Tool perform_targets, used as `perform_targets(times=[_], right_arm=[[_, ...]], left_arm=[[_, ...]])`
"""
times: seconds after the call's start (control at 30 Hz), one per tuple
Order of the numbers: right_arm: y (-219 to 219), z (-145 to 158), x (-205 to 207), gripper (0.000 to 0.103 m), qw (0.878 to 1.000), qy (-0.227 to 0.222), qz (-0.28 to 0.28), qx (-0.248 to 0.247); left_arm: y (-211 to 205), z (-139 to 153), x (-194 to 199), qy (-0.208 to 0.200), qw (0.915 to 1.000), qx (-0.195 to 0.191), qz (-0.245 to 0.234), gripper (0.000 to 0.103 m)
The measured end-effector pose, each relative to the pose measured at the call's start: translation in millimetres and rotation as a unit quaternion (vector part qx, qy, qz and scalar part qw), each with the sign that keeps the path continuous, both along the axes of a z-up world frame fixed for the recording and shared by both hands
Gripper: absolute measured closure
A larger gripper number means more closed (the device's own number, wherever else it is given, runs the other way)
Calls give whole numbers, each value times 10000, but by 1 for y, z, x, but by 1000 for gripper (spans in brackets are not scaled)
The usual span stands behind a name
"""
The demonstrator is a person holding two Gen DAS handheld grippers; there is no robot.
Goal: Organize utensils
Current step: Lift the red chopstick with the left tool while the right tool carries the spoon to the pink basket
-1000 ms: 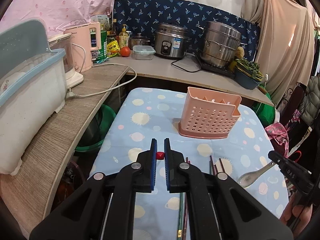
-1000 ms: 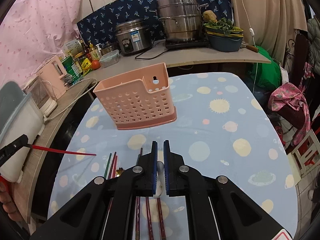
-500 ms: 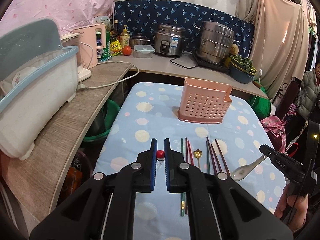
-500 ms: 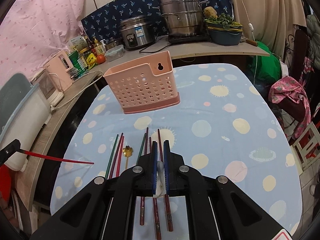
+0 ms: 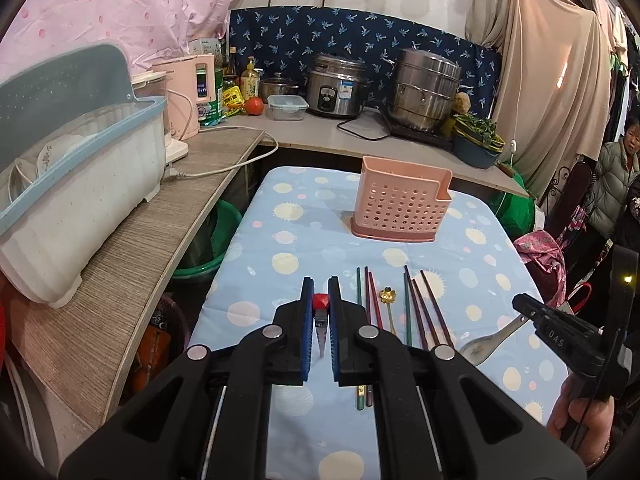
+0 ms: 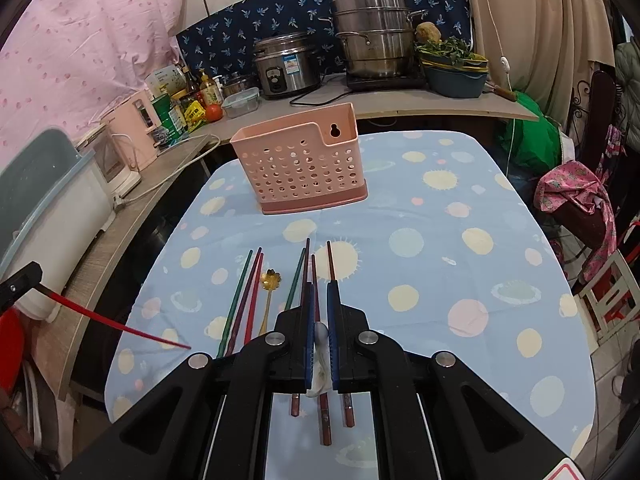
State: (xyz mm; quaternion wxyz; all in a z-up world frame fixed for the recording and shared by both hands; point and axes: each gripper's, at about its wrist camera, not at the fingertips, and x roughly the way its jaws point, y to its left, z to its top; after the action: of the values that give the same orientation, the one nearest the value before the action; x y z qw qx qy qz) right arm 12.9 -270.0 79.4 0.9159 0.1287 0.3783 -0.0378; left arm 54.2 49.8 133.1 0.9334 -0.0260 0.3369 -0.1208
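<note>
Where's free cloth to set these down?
Right half of the table is bare, from the chopsticks out to the edge. Bare strip too between the pink caddy and the chopstick tips. Crowded: near-left, where chopsticks flank the gold spoon.

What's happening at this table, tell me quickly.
A person is sorting utensils with a hand-held gripper in each hand. The left gripper is shut on a red chopstick, and the right gripper is shut on a white spoon; both are held above the table. The pink utensil holder stands on the blue dotted tablecloth and looks empty. Several chopsticks and a small gold spoon lie on the cloth in front of it.
</note>
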Motion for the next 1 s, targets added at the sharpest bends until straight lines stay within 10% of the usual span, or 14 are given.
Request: perform_targets(times=[0.5, 1.0], right_arm=[[-15, 21, 33, 97, 9995, -297, 59, 66], [-47, 57, 145, 97, 9977, -672, -41, -25]], left_arm=[[-36, 71, 11, -771, 9963, -20, -368, 96], [-97, 125, 134, -1314, 9891, -422, -515, 96]])
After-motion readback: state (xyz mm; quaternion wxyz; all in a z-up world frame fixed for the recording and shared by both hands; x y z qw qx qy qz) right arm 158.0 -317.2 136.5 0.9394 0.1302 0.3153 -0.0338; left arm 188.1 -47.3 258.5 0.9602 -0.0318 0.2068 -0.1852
